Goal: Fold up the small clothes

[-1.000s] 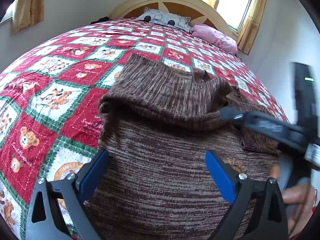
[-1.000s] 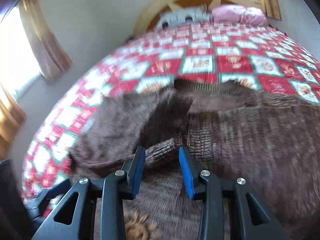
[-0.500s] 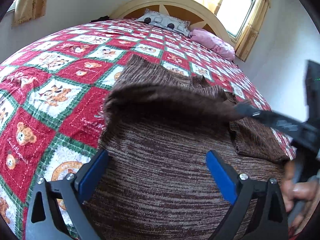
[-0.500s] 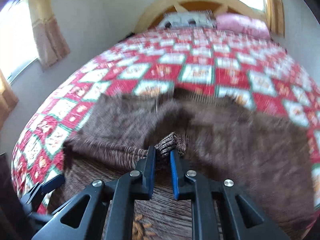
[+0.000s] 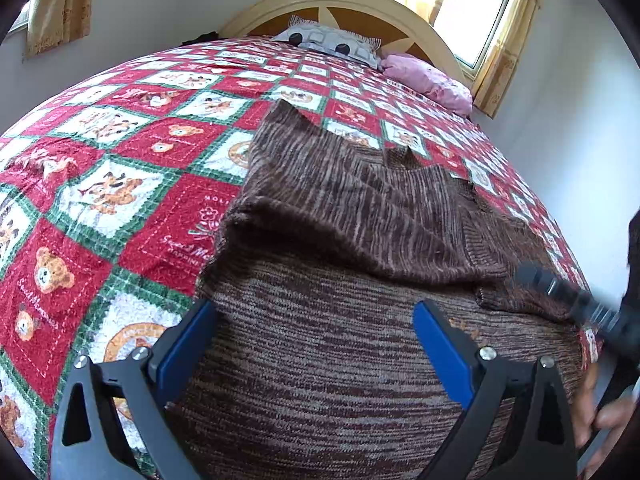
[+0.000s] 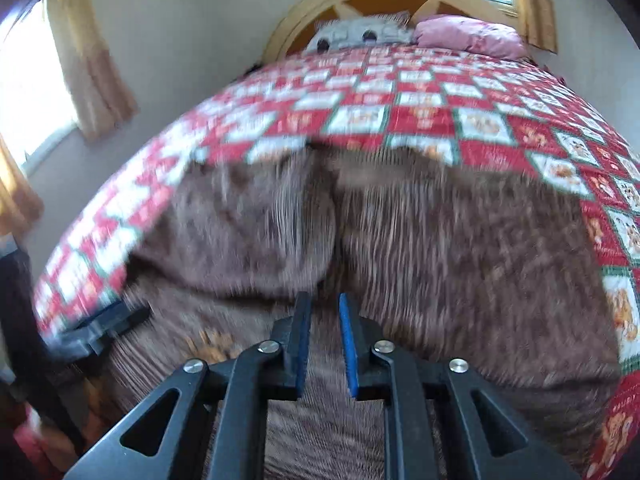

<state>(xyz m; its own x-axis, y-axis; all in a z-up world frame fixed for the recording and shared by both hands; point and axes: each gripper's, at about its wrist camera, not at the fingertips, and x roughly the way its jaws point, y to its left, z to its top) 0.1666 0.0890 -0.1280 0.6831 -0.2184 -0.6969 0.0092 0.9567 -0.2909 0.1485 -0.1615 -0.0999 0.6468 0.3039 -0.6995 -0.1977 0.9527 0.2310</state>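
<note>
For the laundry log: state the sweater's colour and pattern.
Brown sweater, marled with fine lighter streaks; clearest in the left wrist view.

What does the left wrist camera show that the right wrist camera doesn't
Only the left wrist view shows the left gripper wide open over the brown sweater, and the person's hand. Only the right wrist view shows the right gripper with its pads nearly together, and the curtain on its left. Both share the sweater, teddy-bear quilt and pink pillow.

Brown sweater (image 5: 352, 360) is coarse ribbed knit (matt); quilt (image 5: 120, 184) soft stitched cloth.
</note>
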